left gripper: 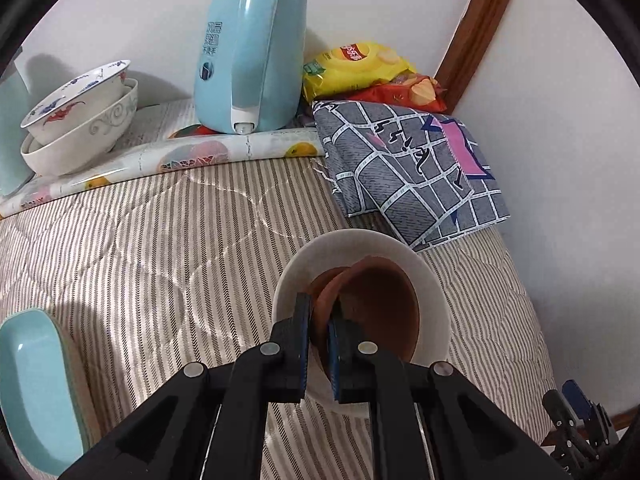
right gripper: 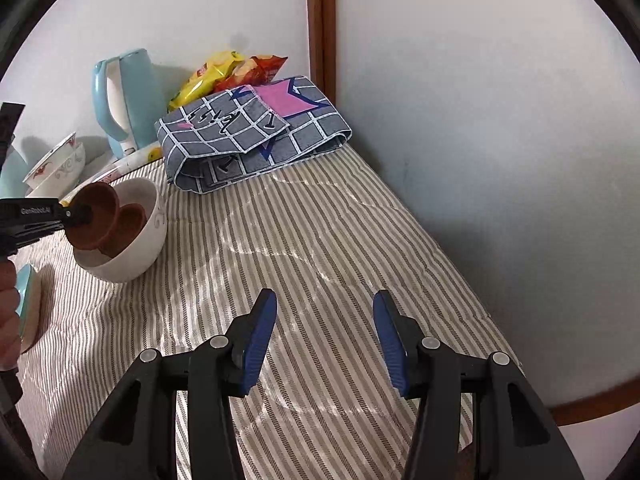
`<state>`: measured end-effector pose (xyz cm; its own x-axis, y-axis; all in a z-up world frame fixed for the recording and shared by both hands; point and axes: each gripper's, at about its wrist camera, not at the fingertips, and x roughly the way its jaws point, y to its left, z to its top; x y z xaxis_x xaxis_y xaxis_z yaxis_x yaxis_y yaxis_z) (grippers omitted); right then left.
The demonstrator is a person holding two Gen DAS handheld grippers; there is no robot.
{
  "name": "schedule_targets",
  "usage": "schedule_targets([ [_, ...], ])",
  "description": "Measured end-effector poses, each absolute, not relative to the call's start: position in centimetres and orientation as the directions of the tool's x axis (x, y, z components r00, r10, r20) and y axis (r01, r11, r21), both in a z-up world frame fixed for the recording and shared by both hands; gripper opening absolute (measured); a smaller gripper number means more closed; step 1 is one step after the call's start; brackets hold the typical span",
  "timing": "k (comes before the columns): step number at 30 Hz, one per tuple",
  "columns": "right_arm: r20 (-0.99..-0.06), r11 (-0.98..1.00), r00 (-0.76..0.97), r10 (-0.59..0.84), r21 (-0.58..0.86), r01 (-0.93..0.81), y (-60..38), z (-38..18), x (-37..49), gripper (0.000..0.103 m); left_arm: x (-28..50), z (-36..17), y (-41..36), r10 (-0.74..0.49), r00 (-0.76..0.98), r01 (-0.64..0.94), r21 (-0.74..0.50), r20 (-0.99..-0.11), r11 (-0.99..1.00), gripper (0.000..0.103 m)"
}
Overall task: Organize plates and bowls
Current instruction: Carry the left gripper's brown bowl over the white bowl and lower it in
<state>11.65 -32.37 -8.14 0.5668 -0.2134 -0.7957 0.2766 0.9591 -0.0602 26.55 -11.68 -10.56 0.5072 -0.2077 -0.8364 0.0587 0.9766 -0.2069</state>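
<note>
My left gripper is shut on the rim of a brown bowl and holds it tilted inside a white bowl on the striped bedding. From the right wrist view, the left gripper comes in from the left with that brown bowl. A second, smaller brown dish lies in the white bowl. My right gripper hangs open above the bedding with nothing between its fingers, well to the right of the white bowl.
Two patterned white bowls are stacked at the back left on a fruit-print mat. A light blue dish lies front left. Behind stand a blue kettle, snack bags and a folded grey checked cloth. Walls close the right side.
</note>
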Motion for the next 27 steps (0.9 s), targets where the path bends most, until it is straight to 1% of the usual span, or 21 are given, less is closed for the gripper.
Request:
schedule_targets([
  [6,-0.799,0.963,0.566,-0.203,-0.058,0.264,-31.9,-8.5,12.1,0.050,27.2,-11.5,-11.8,-0.197,0.496,0.049,-0.200,-0.845,0.979,0.008],
  [21,-0.810,0.964,0.553,-0.196,-0.056,0.259,-31.6,-9.1,12.4,0.050,27.9,-12.6,-12.1,-0.228,0.483,0.046,-0.236,-0.846,0.971,0.009],
  [27,-0.811,0.966,0.552,-0.193,-0.059,0.252,-31.1,-9.2,12.5,0.050,27.8,-12.5,-12.4,-0.241,0.482,0.055,-0.245,-0.842,0.968,0.011],
])
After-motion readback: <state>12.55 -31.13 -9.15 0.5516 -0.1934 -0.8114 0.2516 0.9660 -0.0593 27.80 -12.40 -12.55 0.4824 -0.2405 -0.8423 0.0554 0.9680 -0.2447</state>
